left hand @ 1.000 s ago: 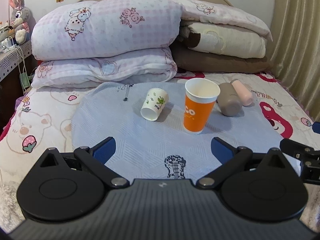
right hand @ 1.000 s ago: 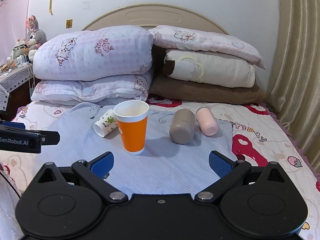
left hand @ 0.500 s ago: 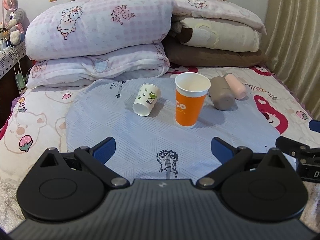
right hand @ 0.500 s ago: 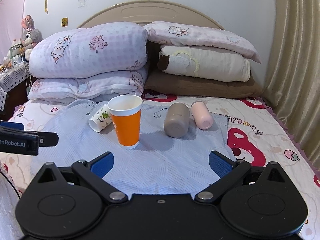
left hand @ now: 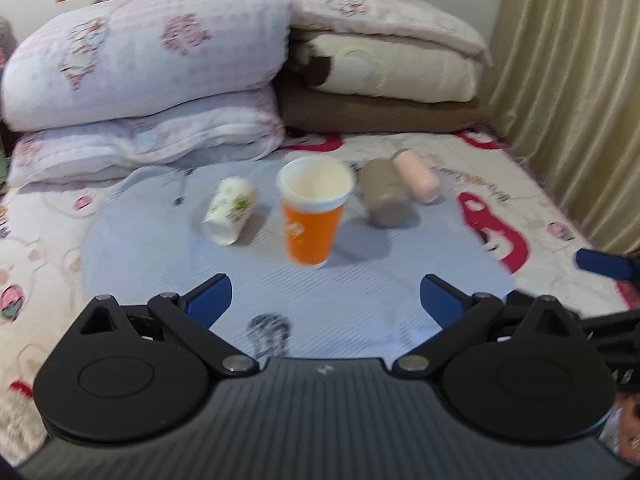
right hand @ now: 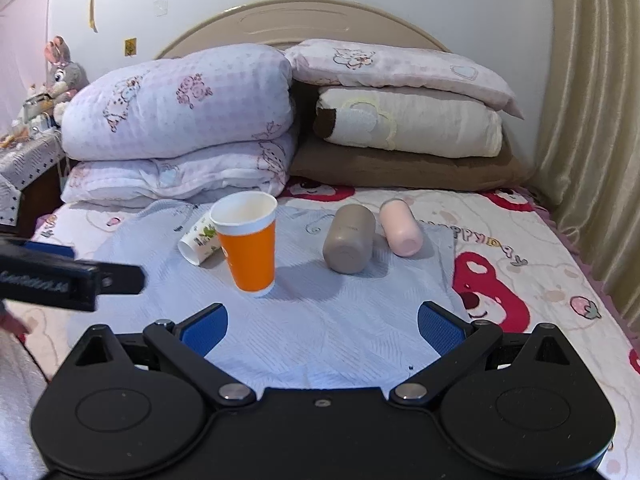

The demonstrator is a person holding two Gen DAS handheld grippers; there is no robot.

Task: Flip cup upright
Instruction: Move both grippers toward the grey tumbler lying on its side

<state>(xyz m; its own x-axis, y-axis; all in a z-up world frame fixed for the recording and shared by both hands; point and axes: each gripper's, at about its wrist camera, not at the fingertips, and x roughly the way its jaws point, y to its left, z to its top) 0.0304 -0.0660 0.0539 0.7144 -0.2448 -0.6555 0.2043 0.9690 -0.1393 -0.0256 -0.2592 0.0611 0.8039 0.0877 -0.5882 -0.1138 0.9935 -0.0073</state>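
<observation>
An orange paper cup (left hand: pixel 314 216) (right hand: pixel 249 244) stands upright on a pale blue mat (left hand: pixel 360 300) (right hand: pixel 320 320) on the bed. A small white printed cup (left hand: pixel 230 210) (right hand: pixel 198 240) lies on its side to its left. A taupe cup (left hand: pixel 384 196) (right hand: pixel 350 238) and a pink cup (left hand: pixel 416 176) (right hand: pixel 400 226) lie on their sides to its right. My left gripper (left hand: pixel 324 298) and my right gripper (right hand: pixel 322 324) are both open and empty, short of the cups.
Stacked quilts and pillows (right hand: pixel 180 120) (left hand: pixel 384 68) fill the head of the bed behind the cups. A curtain (right hand: pixel 592 120) hangs at the right. A bedside table with a plush rabbit (right hand: pixel 60 72) stands at the far left.
Both grippers have drawn back and risen a little, so the cups look farther off. The left view has swung and is blurred. The cups have not moved.
</observation>
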